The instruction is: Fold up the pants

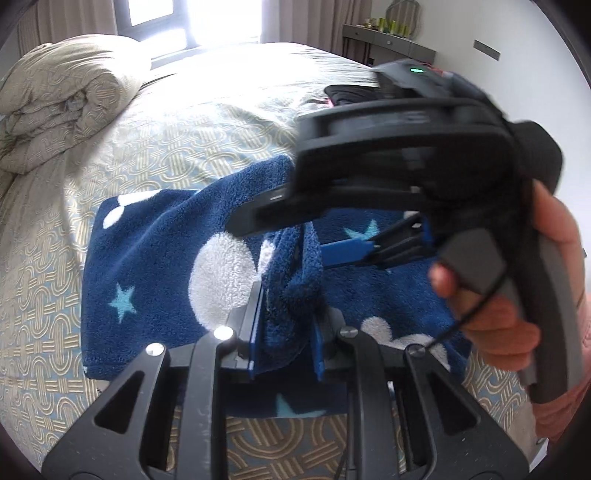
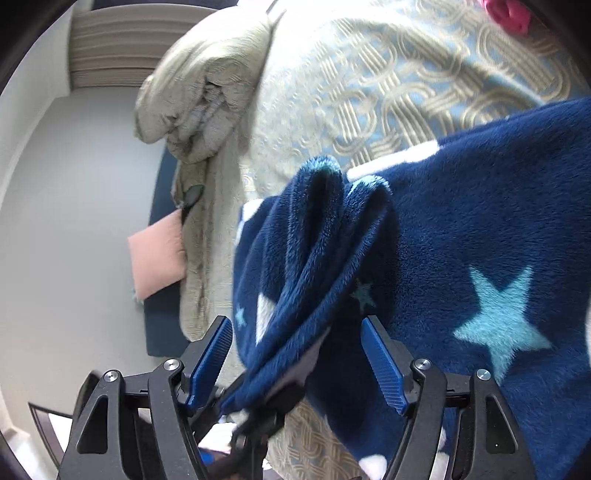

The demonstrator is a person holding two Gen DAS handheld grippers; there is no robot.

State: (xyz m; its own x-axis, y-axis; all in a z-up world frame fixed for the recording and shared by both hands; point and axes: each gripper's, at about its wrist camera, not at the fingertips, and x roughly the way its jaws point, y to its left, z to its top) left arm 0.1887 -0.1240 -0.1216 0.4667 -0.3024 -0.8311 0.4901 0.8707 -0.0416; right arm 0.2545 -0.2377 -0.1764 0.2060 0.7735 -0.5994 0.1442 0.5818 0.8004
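The fleece pants (image 1: 155, 266) look soft, limp, light; left tool (image 1: 286, 332) pinches a bunched fold, right tool (image 2: 297, 360) spread wide around fabric; gathered edges seem best to grip

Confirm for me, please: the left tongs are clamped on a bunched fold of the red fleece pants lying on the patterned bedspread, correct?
Not quite: the fleece pants are navy blue with white dots and light-blue stars, not red. The left wrist view shows the left tongs clamped on their fold, over the patterned bedspread.

A bed (image 1: 155, 122) with a patterned spread is being lit brightly by a curtained window (image 1: 155, 14). A folded duvet (image 1: 62, 99) is being kept at its edge; a grey console (image 1: 388, 38) is being stood against the white wall (image 1: 517, 33).
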